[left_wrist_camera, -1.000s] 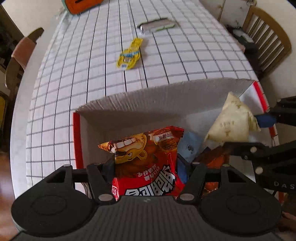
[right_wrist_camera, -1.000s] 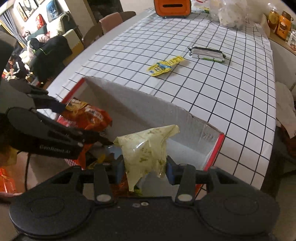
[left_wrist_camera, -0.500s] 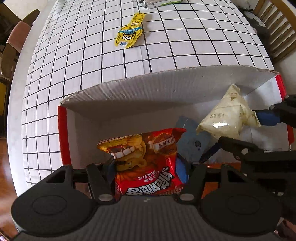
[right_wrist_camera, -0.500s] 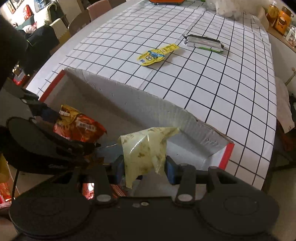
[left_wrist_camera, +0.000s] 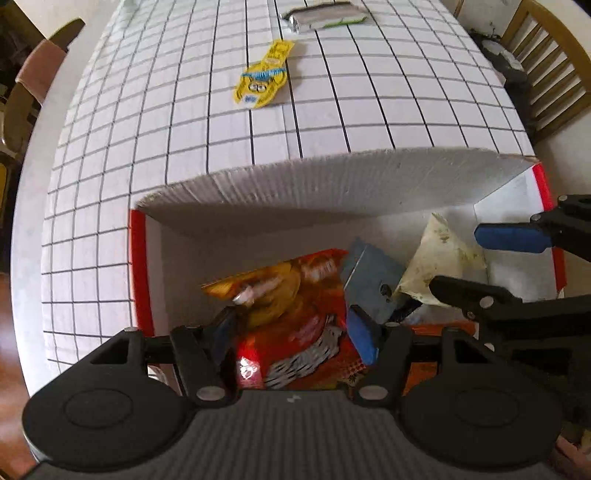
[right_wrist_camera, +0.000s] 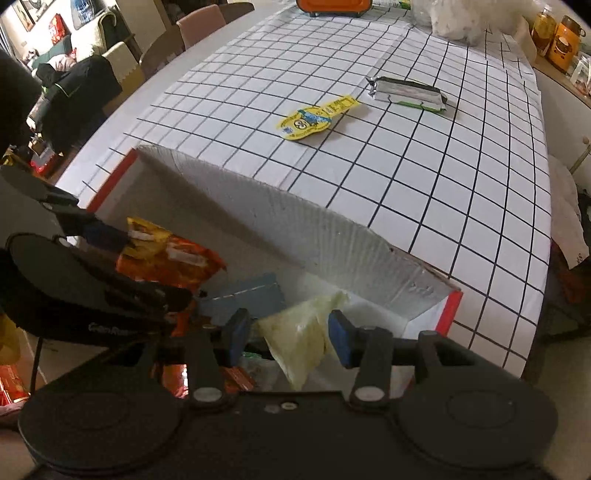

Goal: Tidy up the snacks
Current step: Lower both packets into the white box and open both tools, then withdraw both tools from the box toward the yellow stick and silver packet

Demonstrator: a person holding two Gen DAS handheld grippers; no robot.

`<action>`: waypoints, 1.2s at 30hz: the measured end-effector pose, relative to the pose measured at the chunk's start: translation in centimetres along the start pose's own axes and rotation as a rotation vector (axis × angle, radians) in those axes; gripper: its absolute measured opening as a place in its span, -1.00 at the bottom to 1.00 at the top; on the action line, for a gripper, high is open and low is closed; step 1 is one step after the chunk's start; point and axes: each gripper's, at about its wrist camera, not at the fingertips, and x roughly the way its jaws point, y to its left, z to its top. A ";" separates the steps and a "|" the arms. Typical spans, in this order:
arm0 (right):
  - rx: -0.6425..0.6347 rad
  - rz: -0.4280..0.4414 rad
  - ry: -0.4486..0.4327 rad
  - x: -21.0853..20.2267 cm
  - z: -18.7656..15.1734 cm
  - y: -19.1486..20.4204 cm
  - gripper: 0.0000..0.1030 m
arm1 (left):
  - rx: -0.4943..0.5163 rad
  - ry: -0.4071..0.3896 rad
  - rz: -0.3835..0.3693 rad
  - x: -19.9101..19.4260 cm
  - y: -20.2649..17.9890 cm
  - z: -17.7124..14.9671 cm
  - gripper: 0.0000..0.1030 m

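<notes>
Snack packets are partly in the white box (left_wrist_camera: pixel 332 192) with red corners, partly out on the checked tablecloth (left_wrist_camera: pixel 147 147). At the left side of the box, in the left wrist view, the left gripper (left_wrist_camera: pixel 291 332) points down into it with a red and orange chip bag (left_wrist_camera: pixel 295 295) between its blue pads. That frame is blurred; the bag fills the gap and the pads seem to press its sides, so it looks gripped. Just right of the bag, a grey-blue packet (left_wrist_camera: pixel 369 280) leans inside the box. Further right, the right gripper (right_wrist_camera: pixel 288 336) reaches into the box with a pale yellow-green pouch (right_wrist_camera: pixel 299 332) between its fingers. Its jaws are opening: in the right wrist view both blue pads stand a little clear of the pouch, which sags down into the box. Beyond the box's far wall, a yellow packet (right_wrist_camera: pixel 314 120) lies flat on the cloth, and further right and farther off a silver and green packet (right_wrist_camera: pixel 410 92) lies near it. An orange object (right_wrist_camera: pixel 332 5) sits at the table's far end.
</notes>
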 end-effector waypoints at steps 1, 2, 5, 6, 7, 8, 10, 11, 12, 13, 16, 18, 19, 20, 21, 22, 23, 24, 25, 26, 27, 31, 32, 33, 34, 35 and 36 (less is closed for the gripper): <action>0.003 0.005 -0.004 -0.2 0.0 0.0 -0.06 | 0.002 -0.011 -0.001 -0.3 0.0 0.0 0.26; 0.005 0.009 -0.009 -0.4 -0.1 0.0 -0.05 | 0.004 -0.023 -0.002 -0.7 0.0 0.0 0.28; 0.009 0.020 -0.027 -1.3 -0.1 -0.1 -0.01 | 0.014 -0.066 0.005 -1.8 0.0 -0.2 0.31; 0.012 0.023 -0.032 -1.5 -0.1 -0.1 0.00 | 0.017 -0.079 0.009 -2.2 -0.1 -0.2 0.31; 0.016 0.027 -0.038 -1.9 -0.1 -0.1 0.01 | 0.019 -0.089 0.011 -2.5 -0.1 -0.2 0.31; 0.019 0.034 -0.045 -2.2 -0.1 -0.2 0.02 | 0.018 -0.100 0.009 -3.1 0.0 -0.3 0.31; 0.025 0.039 -0.062 -2.9 -0.1 -0.4 0.07 | 0.019 -0.125 0.008 -3.8 0.0 -0.3 0.32; 0.028 0.044 -0.073 -3.3 0.0 -0.5 0.09 | 0.021 -0.137 0.012 -4.1 0.0 -0.3 0.32; 0.029 0.050 -0.083 -3.7 0.1 -0.6 0.13 | 0.023 -0.151 0.016 -4.3 0.1 -0.3 0.32; 0.030 0.053 -0.093 -4.0 0.1 -0.6 0.15 | 0.027 -0.170 0.020 -4.6 0.1 -0.2 0.32; 0.028 0.064 -0.127 -5.2 0.4 -0.8 0.18 | 0.040 -0.229 0.037 -5.8 0.1 -0.2 0.32; 0.022 0.067 -0.150 -5.9 0.7 -0.8 0.25 | 0.052 -0.267 0.042 -6.5 0.0 -0.1 0.36; 0.017 0.069 -0.163 -6.3 0.9 -0.8 0.28 | 0.058 -0.289 0.045 -6.9 0.0 -0.1 0.44; 0.011 0.071 -0.173 -6.6 1.0 -0.8 0.29 | 0.064 -0.309 0.045 -7.3 -0.1 0.0 0.48; 0.006 0.073 -0.183 -6.9 1.2 -0.8 0.32 | 0.070 -0.328 0.045 -7.6 -0.1 0.0 0.50; 0.002 0.075 -0.195 -7.2 1.4 -0.8 0.37 | 0.078 -0.349 0.048 -8.0 -0.2 0.0 0.52; -0.003 0.075 -0.206 -7.5 1.5 -0.9 0.40 | 0.084 -0.362 0.050 -8.3 -0.2 0.1 0.54; -0.006 0.071 -0.218 -7.8 1.7 -1.0 0.42 | 0.088 -0.375 0.052 -8.4 -0.3 0.2 0.54; -0.011 0.069 -0.226 -7.9 1.9 -1.0 0.42 | 0.091 -0.390 0.050 -8.7 -0.2 0.3 0.54; -0.016 0.071 -0.231 -8.1 2.1 -1.1 0.43 | 0.092 -0.398 0.047 -8.9 -0.2 0.5 0.56; -0.020 0.072 -0.236 -8.2 2.4 -1.3 0.45 | 0.090 -0.404 0.044 -9.0 -0.1 0.6 0.57; -0.039 0.077 -0.260 -8.7 3.4 -1.8 0.60 | 0.075 -0.423 0.020 -9.4 0.8 1.5 0.62; -0.043 0.082 -0.265 -8.8 3.7 -1.9 0.62 | 0.071 -0.423 0.015 -9.4 1.1 1.9 0.62; -0.045 0.084 -0.270 -8.9 4.0 -2.1 0.65 | 0.068 -0.424 0.011 -9.5 1.3 2.2 0.62; -0.049 0.088 -0.275 -9.0 4.4 -2.3 0.68 | 0.063 -0.428 0.013 -9.5 1.6 2.7 0.62; -0.054 0.090 -0.280 -9.1 4.9 -2.5 0.69 | 0.060 -0.433 0.020 -9.6 1.8 3.1 0.62; -0.060 0.091 -0.286 -9.1 5.2 -2.8 0.70 | 0.058 -0.438 0.033 -9.6 2.1 3.6 0.62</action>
